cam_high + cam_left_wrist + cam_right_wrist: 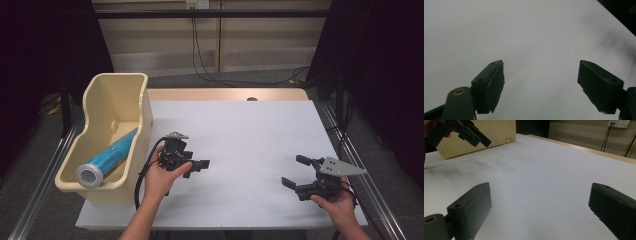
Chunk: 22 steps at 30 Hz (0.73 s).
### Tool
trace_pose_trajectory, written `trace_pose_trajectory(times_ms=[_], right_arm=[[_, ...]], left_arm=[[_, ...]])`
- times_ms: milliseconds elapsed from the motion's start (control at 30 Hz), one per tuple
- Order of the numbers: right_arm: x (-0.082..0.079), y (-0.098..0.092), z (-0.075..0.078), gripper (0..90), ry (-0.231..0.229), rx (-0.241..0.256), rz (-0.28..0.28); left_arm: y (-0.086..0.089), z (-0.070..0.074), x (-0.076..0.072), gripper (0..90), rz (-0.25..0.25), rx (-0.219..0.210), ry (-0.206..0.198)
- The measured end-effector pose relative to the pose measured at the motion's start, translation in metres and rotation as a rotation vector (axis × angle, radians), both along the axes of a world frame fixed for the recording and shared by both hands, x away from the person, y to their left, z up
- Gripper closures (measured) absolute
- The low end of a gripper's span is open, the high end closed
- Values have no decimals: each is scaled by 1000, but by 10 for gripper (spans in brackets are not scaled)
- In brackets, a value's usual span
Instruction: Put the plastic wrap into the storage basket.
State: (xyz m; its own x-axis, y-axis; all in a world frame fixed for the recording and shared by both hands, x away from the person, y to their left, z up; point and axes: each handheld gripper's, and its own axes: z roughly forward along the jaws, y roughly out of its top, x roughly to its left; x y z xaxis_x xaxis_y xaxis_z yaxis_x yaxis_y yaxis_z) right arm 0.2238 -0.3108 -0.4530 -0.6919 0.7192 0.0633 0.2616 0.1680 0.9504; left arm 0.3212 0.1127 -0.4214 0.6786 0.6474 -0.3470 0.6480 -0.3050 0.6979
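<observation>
A cream plastic bin (141,107) stands at the table's left edge, and a blue can (109,157) with a silver end lies slanted inside it. My left gripper (196,168) hovers just right of the bin, jaws open and pointing right, with nothing between them. In the left gripper view the open jaws (540,66) frame bare white surface. My right gripper (294,171) is near the front right of the table, open and pointing left. In the right gripper view its jaws (541,187) stand wide apart, with the left gripper (471,135) and the bin (496,132) beyond them.
A white sheet (250,140) covers the wooden table (225,94). Metal rails (45,170) run along both sides. Cables (200,55) hang from a wall socket behind the table. Dark curtains flank the scene.
</observation>
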Motion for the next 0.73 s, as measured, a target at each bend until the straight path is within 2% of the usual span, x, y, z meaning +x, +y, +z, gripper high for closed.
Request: trace_pose_trajectory(times_ms=[133, 233, 300, 367, 433, 467, 533, 700, 733], right_arm=[[0, 0, 0, 41, 0, 0, 1], [0, 0, 0, 41, -1, -1, 1], [1, 0, 0, 41, 0, -1, 0], [0, 1, 0, 41, 0, 0, 1], [0, 1, 0, 41, -1, -2, 4], [0, 1, 0, 41, -2, -2, 3], [0, 1, 0, 41, -2, 0, 2], [1, 1, -1, 40, 2, -4, 4], [1, 1, -1, 40, 2, -5, 4]], left_arm=[[9, -6, -11, 210, 0, -32, -99], [15, -7, -16, 210, 1, -69, -148], [17, -6, -19, 211, -1, -74, -190], [19, -6, -22, 205, -6, -78, -252], [21, -8, -25, 205, -2, -99, -270], [21, -9, -25, 203, -2, -86, -269], [22, -11, -25, 201, -4, -87, -261], [22, -10, -26, 191, -5, -94, -277], [22, -11, -25, 186, -8, -80, -278]])
